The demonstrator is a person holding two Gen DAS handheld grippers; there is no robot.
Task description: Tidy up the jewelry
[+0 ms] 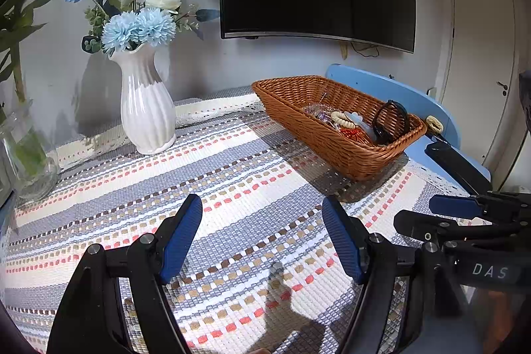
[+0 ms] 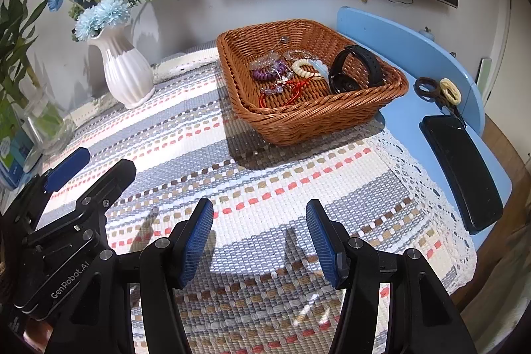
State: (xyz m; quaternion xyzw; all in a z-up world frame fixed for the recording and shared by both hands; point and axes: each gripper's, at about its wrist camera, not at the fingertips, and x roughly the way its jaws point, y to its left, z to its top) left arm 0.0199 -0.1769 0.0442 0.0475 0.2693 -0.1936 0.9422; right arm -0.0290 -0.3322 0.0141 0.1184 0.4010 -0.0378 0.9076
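Left gripper jaws wide apart, nothing between them, above the striped tablecloth. Right gripper also parted and empty, over the same cloth. Jewelry sits ahead in the wicker basket: purple coil bracelet, cream bead bracelet, red cord piece, black watch. Hair ties lie beside the basket on the blue table.

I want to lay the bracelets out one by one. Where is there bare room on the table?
The woven cloth lies bare between the white vase, the wicker basket and both open grippers. Crowded: the basket's inside, and the blue edge with the hair ties and black case.
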